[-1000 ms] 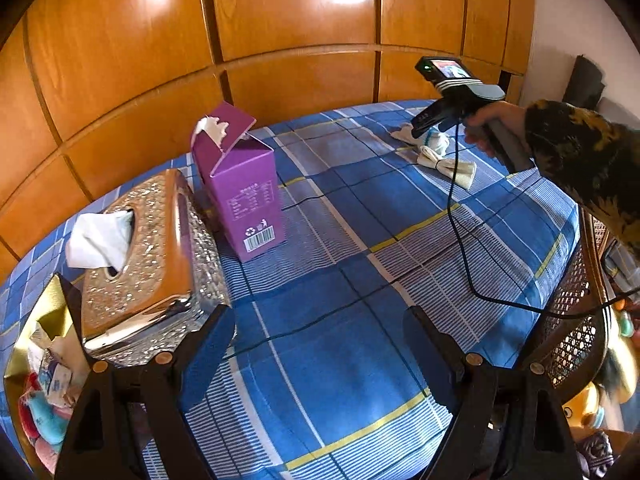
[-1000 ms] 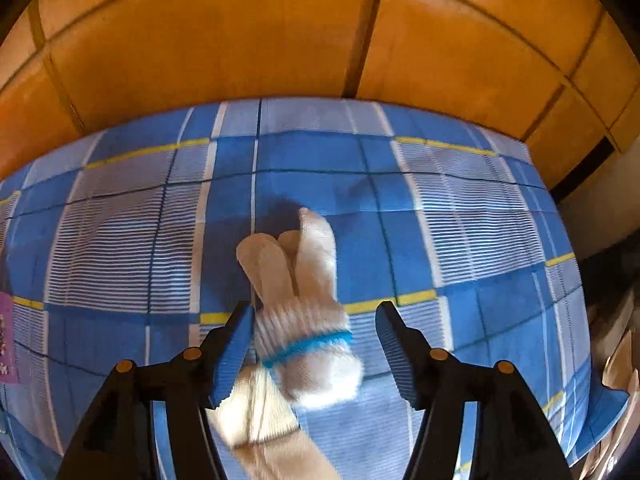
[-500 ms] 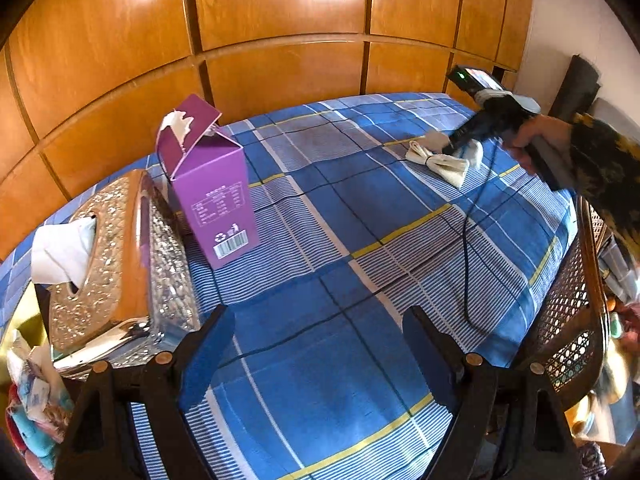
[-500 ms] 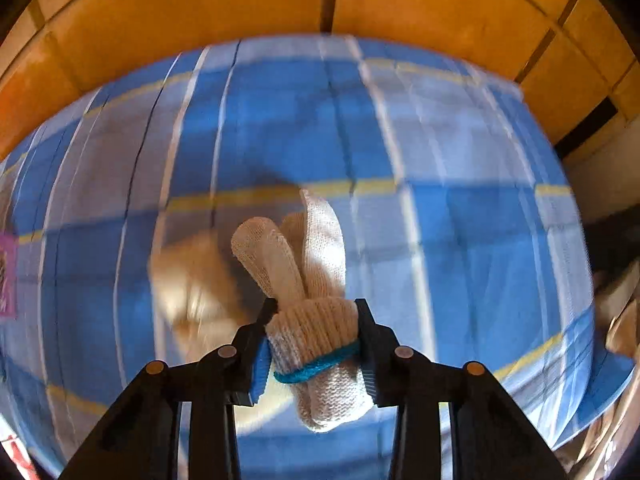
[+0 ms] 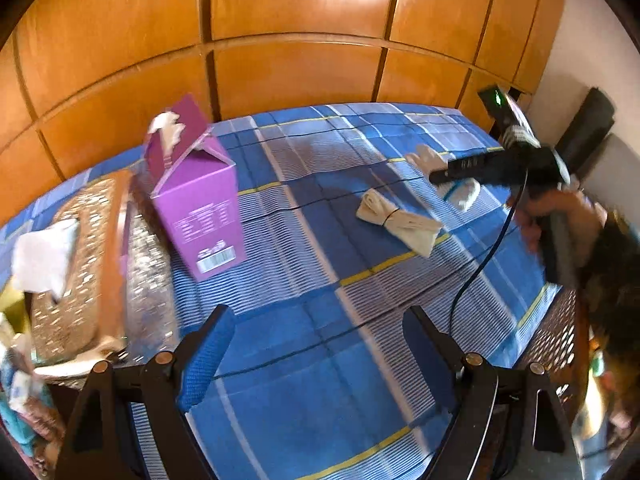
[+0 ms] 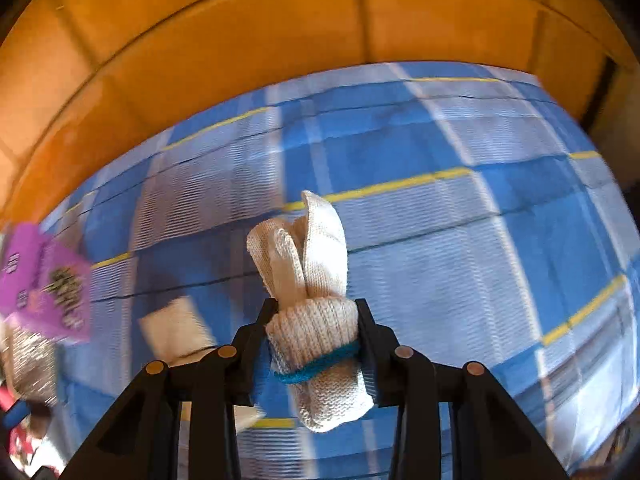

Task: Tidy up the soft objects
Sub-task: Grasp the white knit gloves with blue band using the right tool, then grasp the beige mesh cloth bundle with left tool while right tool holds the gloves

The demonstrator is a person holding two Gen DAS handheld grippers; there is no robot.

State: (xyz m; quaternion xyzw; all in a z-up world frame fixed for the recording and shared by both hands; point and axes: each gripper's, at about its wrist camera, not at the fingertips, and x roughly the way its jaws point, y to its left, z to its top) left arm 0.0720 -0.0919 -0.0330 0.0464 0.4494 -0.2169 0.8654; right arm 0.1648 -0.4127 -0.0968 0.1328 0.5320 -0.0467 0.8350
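Both wrist views share the plaid tablecloth (image 5: 320,240).

2 glove bundles (image 5: 398,222) (image 6: 312,320), 1 purple carton (image 5: 198,204), 1 tissue box (image 5: 92,264)

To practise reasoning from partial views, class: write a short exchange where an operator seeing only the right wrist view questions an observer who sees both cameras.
Operator: My right gripper clamps the white glove bundle. Is the left gripper holding anything?
Observer: No, it is open, with only tablecloth between its fingers.
Operator: What is that blur beside the purple carton?
Observer: An ornate tissue box, with a white tissue sticking out of its top.
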